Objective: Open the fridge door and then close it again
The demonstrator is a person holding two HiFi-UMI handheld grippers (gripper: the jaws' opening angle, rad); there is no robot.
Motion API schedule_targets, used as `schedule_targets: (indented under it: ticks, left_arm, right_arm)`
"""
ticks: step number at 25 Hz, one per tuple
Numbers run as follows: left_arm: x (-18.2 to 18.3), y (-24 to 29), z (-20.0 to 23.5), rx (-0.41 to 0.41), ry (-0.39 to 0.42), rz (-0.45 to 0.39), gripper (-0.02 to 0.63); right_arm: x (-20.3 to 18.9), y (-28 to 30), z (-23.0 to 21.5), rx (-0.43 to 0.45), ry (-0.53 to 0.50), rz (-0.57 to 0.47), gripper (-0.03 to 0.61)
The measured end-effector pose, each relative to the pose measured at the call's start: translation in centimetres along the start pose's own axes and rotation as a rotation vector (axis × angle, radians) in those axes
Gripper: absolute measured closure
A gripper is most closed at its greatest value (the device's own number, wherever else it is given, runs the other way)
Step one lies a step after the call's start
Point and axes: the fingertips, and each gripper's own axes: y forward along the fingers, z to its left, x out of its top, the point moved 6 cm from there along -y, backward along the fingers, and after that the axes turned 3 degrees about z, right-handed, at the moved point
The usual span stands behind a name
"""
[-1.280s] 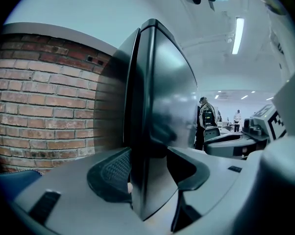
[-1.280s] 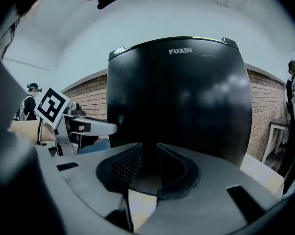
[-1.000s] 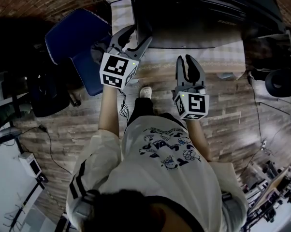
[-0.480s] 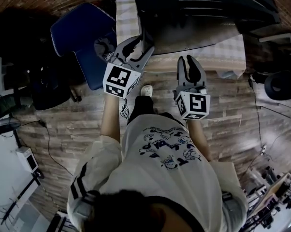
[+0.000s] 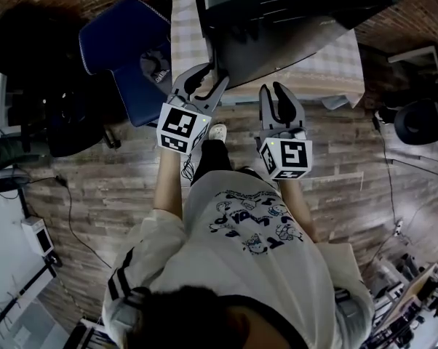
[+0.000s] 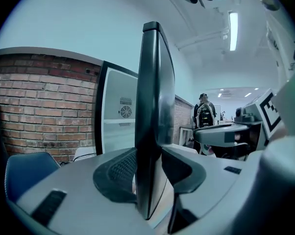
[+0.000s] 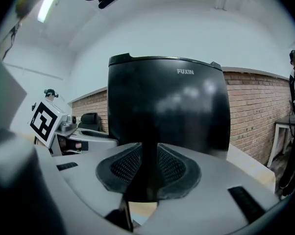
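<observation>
Gripping free edge of fridge door (image 5: 292,38), which stood open at top of frame, my left gripper (image 5: 209,77) had just been closing, door edge between pads. Right gripper (image 5: 274,97) narrowly apart, empty. Door judged stiff, weighty, glossy-slick; edge safest hold.

The only word I can read is the brand FUXIN, in pale capitals near the top right of the black fridge door (image 7: 167,116), seen in my right gripper view. My left marker cube (image 5: 179,126) and right marker cube (image 5: 287,158) bear black-and-white square code patterns, not letters. The white shirt (image 5: 248,260) I wear has a dark print of small drawings with lettering too small to make out from the head view.
</observation>
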Motion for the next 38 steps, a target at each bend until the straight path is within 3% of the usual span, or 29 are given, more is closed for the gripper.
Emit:
schedule_targets:
  ticks: [12,24,38]
  left_arm:
    - [-0.9,-3.1,-9.3,-0.038,0.038,0.02,0.477]
    - [-1.2,-3.9,-19.3,-0.154,0.093,0.02,0.485]
    - [-0.9,-1.6,-28.6,-0.344,0.147,0.013,0.509]
  right_arm:
    - [-1.4,-8.4,0.6,0.049,-0.002,-0.022,0.472]
    - [-3.3,-16.7,-1.0,0.012,0.012,-0.036,0.465]
    - [-4.6,-22.9,-4.7,-0.069,0.047,-0.05,0.448]
